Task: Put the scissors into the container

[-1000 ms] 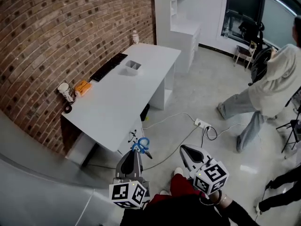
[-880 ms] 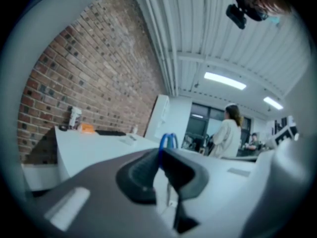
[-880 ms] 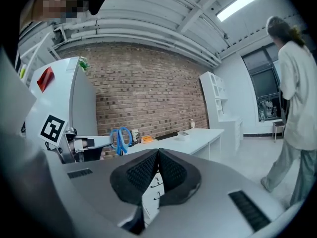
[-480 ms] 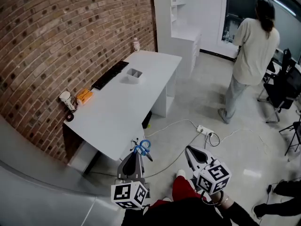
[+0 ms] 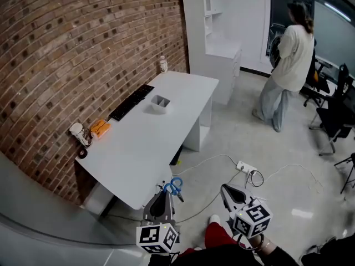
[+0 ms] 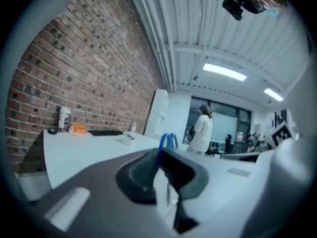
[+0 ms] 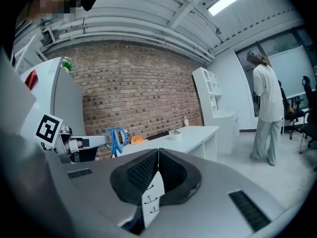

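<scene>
Scissors [image 5: 174, 186] sit clamped in the left gripper [image 5: 165, 195], which in the head view is low and well short of the container [image 5: 160, 102]. The container stands far up the white desk [image 5: 138, 143], straight ahead of the jaws. The blue finger loops stick out past the jaw tips towards the container; the blades are hidden between the pads. The right gripper [image 5: 225, 189] hangs level with the left but farther off to the side, so the left is the nearer one.

In the left gripper view the jaws are pressed on the scissors [image 6: 168, 140], the loops standing on edge above the left gripper [image 6: 159, 155]. The container [image 6: 125, 138] shows small on the desk, ahead and a little left of the loops.

In the right gripper view the right gripper [image 7: 158, 155] is fully closed with nothing between its pads. The container [image 7: 174, 132] lies beyond, and the scissors [image 7: 116, 139] are off to its left.
</scene>
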Action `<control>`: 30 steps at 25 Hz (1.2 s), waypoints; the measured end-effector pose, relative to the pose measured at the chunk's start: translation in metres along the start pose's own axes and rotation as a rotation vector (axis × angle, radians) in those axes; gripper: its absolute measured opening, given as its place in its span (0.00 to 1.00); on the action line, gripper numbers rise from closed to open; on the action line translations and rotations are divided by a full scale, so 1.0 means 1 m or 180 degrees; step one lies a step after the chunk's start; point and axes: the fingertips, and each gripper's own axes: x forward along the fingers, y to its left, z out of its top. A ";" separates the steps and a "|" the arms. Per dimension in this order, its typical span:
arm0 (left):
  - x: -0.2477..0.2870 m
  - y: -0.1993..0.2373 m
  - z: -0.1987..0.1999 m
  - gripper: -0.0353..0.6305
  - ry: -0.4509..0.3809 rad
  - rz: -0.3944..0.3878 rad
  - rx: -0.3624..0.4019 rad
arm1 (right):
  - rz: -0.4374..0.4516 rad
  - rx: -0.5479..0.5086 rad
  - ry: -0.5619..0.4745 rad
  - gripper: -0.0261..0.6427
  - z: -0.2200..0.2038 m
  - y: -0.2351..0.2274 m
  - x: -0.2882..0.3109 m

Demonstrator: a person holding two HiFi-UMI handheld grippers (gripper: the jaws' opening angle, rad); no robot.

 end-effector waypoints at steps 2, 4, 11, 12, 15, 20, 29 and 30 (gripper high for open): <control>0.012 0.002 -0.002 0.09 0.0024 0.0019 0.0000 | 0.0012 0.0009 0.0014 0.05 0.001 -0.009 0.010; 0.025 0.003 -0.003 0.09 0.0041 0.0052 0.0000 | 0.0024 0.0016 0.0035 0.05 0.002 -0.019 0.020; 0.076 0.005 -0.001 0.09 0.0060 0.0157 -0.0014 | 0.0066 0.0044 0.0064 0.05 0.012 -0.063 0.052; 0.083 0.004 0.000 0.09 0.0061 0.0172 -0.0019 | 0.0079 0.0050 0.0069 0.05 0.013 -0.069 0.056; 0.102 0.001 0.001 0.09 0.0055 0.0216 -0.0017 | 0.0123 0.0058 0.0083 0.05 0.017 -0.087 0.067; 0.131 -0.005 0.004 0.09 0.0052 0.0292 -0.0007 | 0.0208 0.0055 0.0053 0.05 0.029 -0.110 0.084; 0.174 -0.010 0.009 0.09 0.0044 0.0483 0.0056 | 0.0380 0.0065 0.0089 0.05 0.037 -0.142 0.111; 0.178 -0.010 0.009 0.09 0.0046 0.0498 0.0058 | 0.0390 0.0068 0.0104 0.05 0.036 -0.146 0.113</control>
